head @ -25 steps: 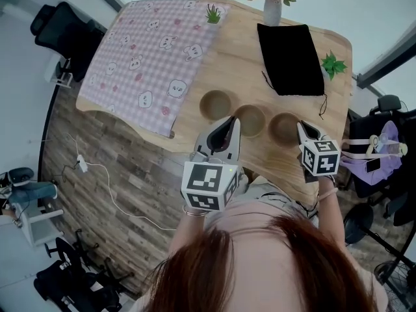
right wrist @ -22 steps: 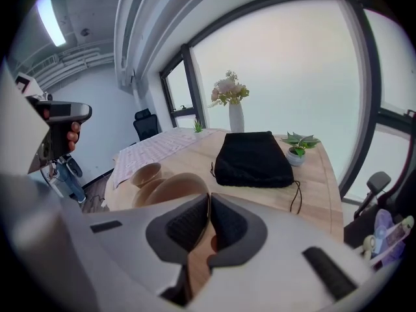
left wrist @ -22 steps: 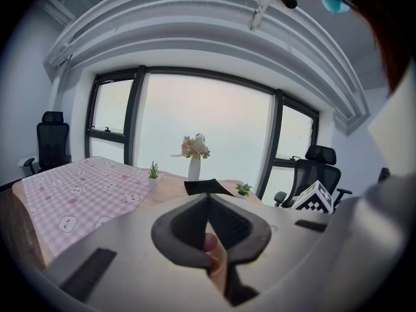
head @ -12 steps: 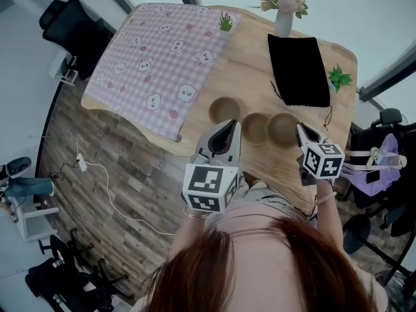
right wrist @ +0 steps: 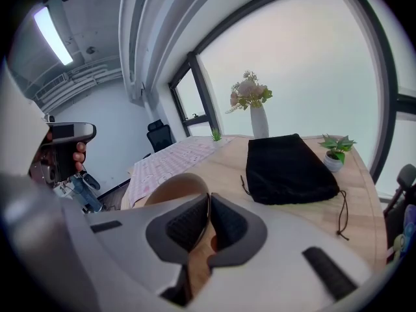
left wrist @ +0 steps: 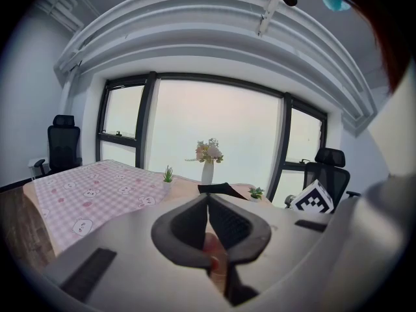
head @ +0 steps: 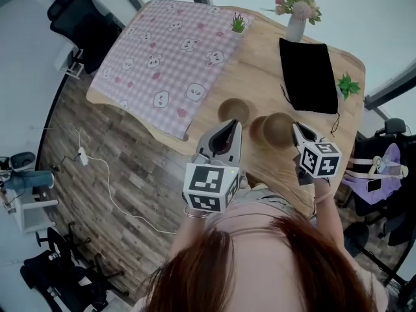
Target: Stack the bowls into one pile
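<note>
Three wooden bowls are on the wooden table (head: 257,64). The left bowl (head: 233,110) stands alone. My right gripper (head: 296,129) is shut on the rim of the right bowl (head: 278,129) and holds it raised, overlapping the middle bowl (head: 257,130), which is partly hidden. In the right gripper view the held bowl (right wrist: 170,188) curves left of the right gripper (right wrist: 208,203), its rim pinched between the pads. My left gripper (head: 232,123) hovers just in front of the left bowl, shut and holding nothing; the left gripper (left wrist: 208,203) shows its tips meeting.
A pink checked cloth (head: 166,57) covers the table's left half. A black pouch (head: 307,73), a flower vase (head: 296,26) and two small potted plants (head: 348,85) stand at the far side. Office chairs stand around the table, whose near edge is below the bowls.
The right gripper has carried the right bowl leftward and slightly up, from its own spot in the row to over the middle bowl. The left gripper stays shut.
</note>
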Motion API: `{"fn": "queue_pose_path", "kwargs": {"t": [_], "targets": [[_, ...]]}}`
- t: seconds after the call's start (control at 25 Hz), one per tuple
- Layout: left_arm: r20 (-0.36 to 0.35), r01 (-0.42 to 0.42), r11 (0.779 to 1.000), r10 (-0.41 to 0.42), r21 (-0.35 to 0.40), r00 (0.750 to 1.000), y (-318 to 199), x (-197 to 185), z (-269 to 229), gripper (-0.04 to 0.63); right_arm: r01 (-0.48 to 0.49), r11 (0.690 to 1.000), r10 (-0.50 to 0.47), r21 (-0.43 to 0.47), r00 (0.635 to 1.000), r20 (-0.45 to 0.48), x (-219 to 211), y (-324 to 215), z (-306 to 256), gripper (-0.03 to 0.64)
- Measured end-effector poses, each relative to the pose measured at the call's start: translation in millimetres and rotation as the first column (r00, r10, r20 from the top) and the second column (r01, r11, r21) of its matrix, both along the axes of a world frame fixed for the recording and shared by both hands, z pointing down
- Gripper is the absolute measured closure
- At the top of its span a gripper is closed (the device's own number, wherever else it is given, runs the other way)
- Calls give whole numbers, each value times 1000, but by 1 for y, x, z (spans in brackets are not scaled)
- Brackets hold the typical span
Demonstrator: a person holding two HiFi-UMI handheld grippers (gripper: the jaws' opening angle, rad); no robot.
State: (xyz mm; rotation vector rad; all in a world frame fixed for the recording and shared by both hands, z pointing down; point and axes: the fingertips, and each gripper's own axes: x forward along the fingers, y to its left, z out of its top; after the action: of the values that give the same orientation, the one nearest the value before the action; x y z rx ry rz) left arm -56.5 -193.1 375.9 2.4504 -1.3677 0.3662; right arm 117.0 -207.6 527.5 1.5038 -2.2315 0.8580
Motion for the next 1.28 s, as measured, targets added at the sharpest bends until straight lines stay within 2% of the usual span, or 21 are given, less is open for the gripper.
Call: {"fn": "queue_pose_path", "kwargs": {"t": [0.28,0.56,0.8,1.28], "targets": [[6,25,1000,-25,-2,1000,-1,-14,2,584,31,999,-31,-29,1000,-2,-17,-7,14,601],[13,35,999,-35,-9,999,0,-21,5,583,24,996,-21,-89,999,28,-25,-10,35,601],[16,45,999,-45,-15,999,1,-26,8,584,32,992,-31,-120,999,14,-33,-8,49,601],[11,66,998,-66,-23,998,-2,-35,11,584,59,991,-66,-123,996,-52,-42,-11,59,592]]}}
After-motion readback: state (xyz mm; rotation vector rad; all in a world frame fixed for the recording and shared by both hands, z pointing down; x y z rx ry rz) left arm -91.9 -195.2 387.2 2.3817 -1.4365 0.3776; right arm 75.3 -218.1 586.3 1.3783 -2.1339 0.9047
